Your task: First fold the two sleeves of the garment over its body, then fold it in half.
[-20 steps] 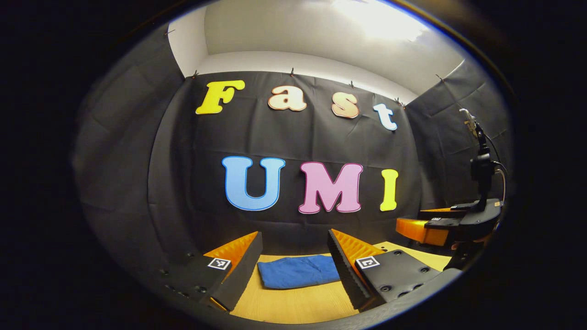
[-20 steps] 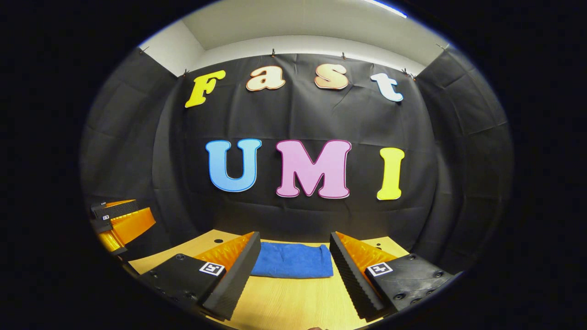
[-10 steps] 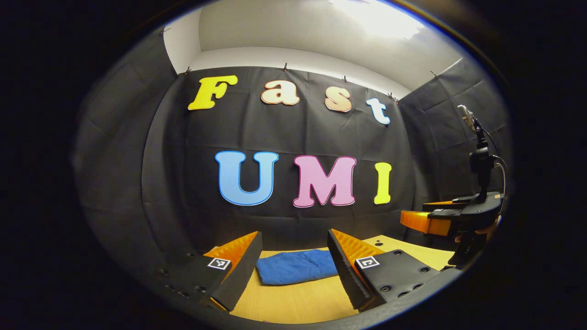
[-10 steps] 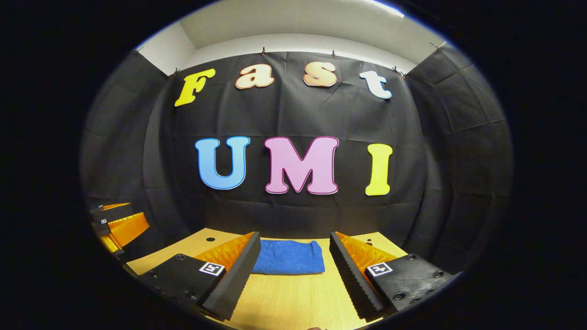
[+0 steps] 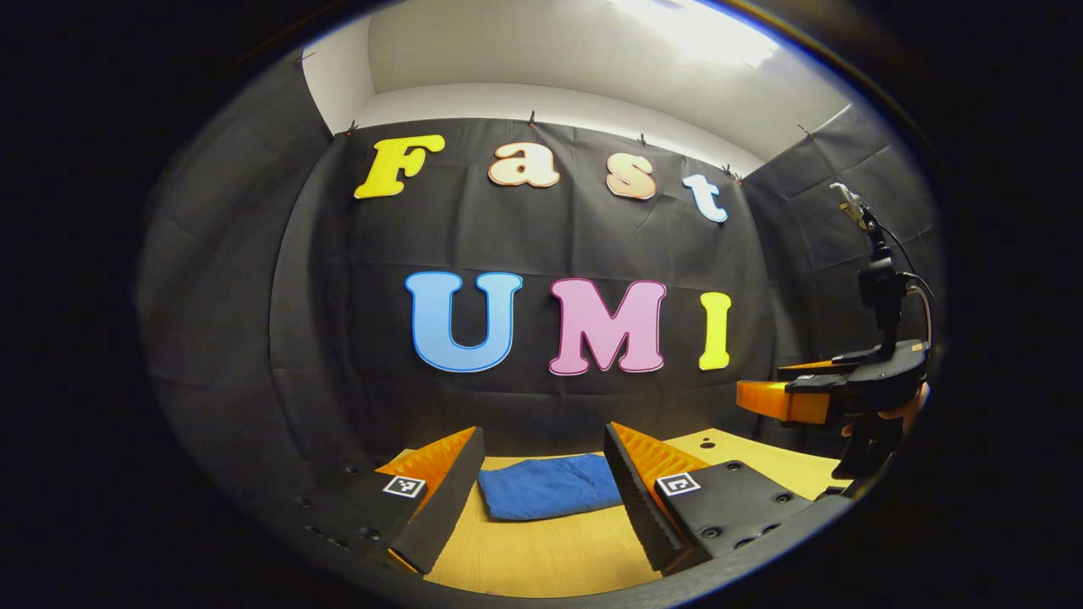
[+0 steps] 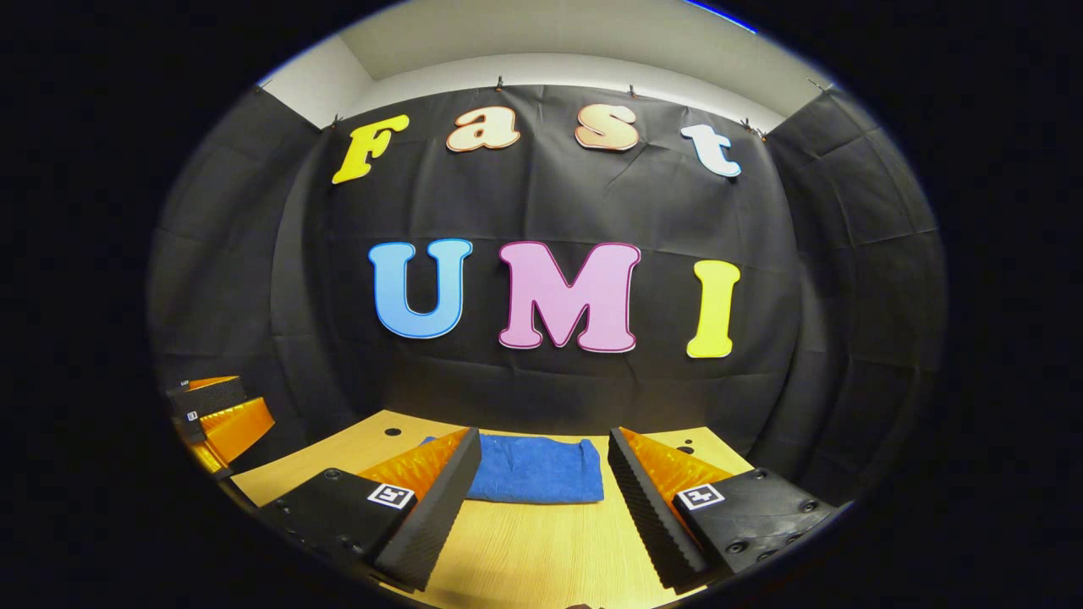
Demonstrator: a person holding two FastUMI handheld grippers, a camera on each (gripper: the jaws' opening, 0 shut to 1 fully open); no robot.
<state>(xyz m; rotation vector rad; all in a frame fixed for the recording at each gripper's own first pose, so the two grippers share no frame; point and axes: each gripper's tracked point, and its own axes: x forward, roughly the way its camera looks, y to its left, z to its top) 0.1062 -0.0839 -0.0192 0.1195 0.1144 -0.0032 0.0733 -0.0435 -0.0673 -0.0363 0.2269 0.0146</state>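
- We see a booth hung on three sides with black cloth (image 6: 592, 194), and a pale wall and ceiling (image 5: 592, 76) above it, lit brightly at the upper right in the left gripper view.
- We count one desk (image 6: 541, 550), light wood with the grain showing, running back to the foot of the cloth; three small dark holes sit in its far part in the right gripper view, one at the left and two at the right.
- We count one garment (image 6: 533, 469), blue and soft like towelling, already folded into a flat rectangle. It lies on the desk towards the far edge, its long axis running left to right, parallel to the back cloth. In the left gripper view the garment (image 5: 550, 496) looks slightly tilted, its right end a little farther back.
- We count two tongs. The right tongs (image 6: 543, 499) hang over the near desk with jaws wide apart, empty, well short of the garment. The left tongs (image 5: 541, 499) are likewise spread wide and hold nothing.
- In the left gripper view the other tongs (image 5: 783, 399) show at the right, held by a hand (image 5: 909, 406); in the right gripper view the other tongs (image 6: 222, 414) show at the left.
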